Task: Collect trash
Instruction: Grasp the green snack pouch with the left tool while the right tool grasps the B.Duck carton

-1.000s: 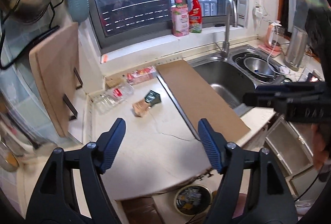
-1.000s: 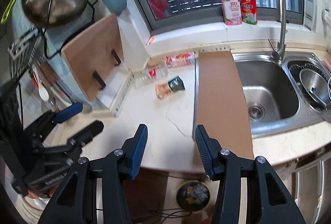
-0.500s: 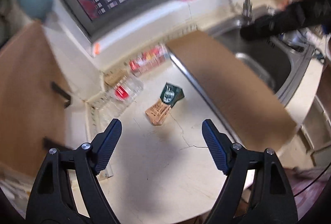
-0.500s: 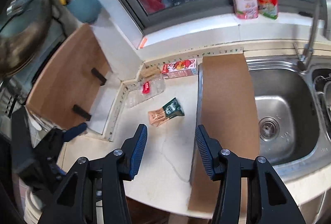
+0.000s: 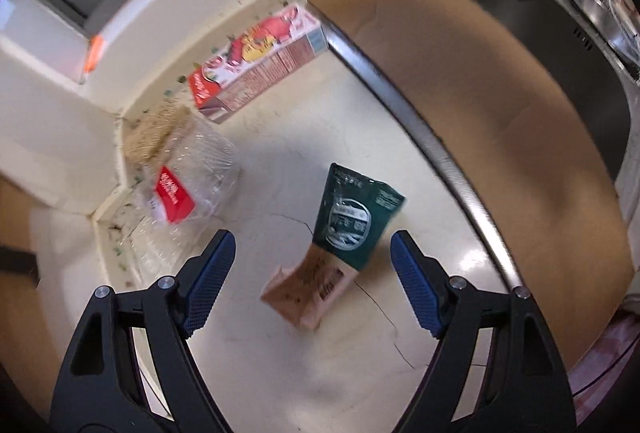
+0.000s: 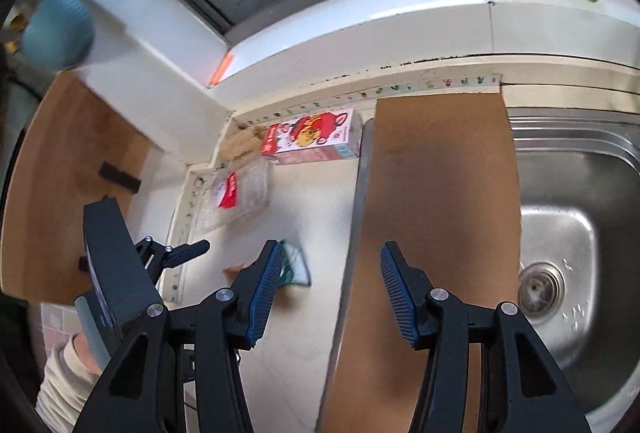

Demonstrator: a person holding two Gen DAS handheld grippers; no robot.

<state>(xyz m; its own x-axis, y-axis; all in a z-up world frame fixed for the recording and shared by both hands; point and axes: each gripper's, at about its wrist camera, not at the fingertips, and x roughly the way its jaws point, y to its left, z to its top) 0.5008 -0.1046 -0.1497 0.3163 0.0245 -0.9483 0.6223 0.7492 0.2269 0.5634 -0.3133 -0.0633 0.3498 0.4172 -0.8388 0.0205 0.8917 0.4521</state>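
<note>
From the left wrist view, the left gripper (image 5: 312, 269) hangs over the counter (image 5: 280, 373) with its jaws spread wide and nothing between them but air. Right under the gap lie two wrappers, a dark green packet (image 5: 352, 217) overlapping a tan one (image 5: 312, 289), both flat on the stone. Flat is the trouble: if the jaws come down straight they may just scrape the counter and push the packets along instead of pinching them, or catch only the green one and leave the tan one behind. A crumpled clear plastic box (image 5: 188, 185) with a red label sits by the corner, and a red carton (image 5: 256, 61) lies along the back wall, tight against the metal rim of the sink (awkward to get a finger behind). The picture is smeared, so the aim looks like a rough one.

From the right wrist view, the right gripper (image 6: 328, 289) is about half apart and empty, poised over the edge of the brown board (image 6: 440, 193) that covers part of the sink (image 6: 580, 193). Its left finger hides most of the green packet (image 6: 296, 267). The left gripper (image 6: 184, 251) shows at the left, close by, with a pale sleeve (image 6: 60, 381) below it. Both tools seem headed for the same small patch, so I'd guess they could knock together, or nudge the board.
</note>
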